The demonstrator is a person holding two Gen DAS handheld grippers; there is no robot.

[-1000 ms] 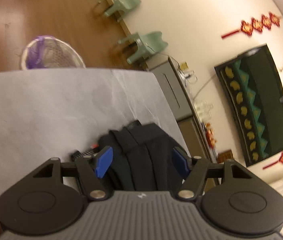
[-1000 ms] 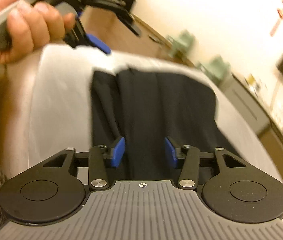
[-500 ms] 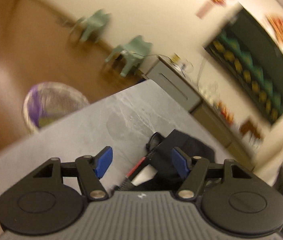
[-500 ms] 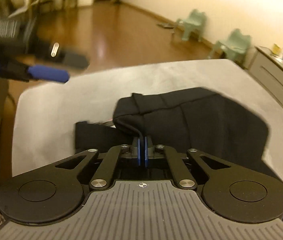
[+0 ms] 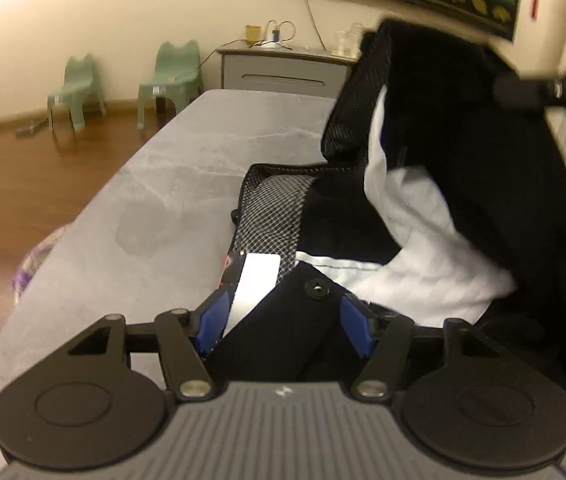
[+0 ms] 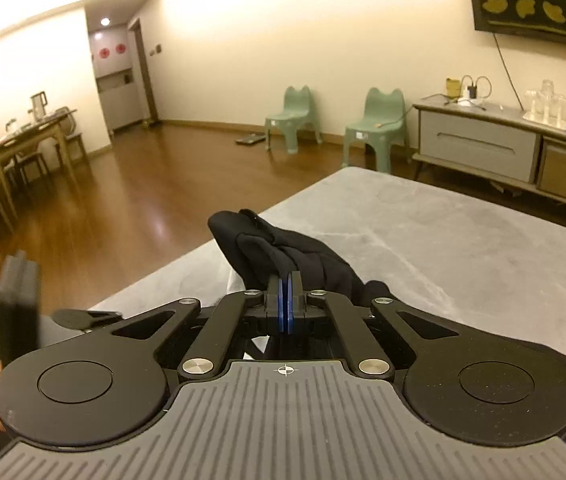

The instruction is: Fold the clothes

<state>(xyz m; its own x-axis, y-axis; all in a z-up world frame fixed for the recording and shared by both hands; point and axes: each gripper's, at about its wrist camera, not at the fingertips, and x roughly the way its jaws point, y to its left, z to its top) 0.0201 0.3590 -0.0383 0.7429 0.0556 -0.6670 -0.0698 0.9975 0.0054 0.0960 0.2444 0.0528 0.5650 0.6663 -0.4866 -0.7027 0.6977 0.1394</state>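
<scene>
Garment: dark, with mesh and white lining exposed; part is lifted above the table, the rest lies on it at the near edge.

Right gripper: pads pressed together, a bunched dark fold is pinched and held up. Left gripper: jaws spread, the snap-button corner sits between them; no clamp is seen.

Handling, as judged: light, limp, no stiffness; the lined fabric is probably slick, so layers may slide. Grip is best taken at a hem or seam edge, through all layers, not on mid-panel cloth.
</scene>
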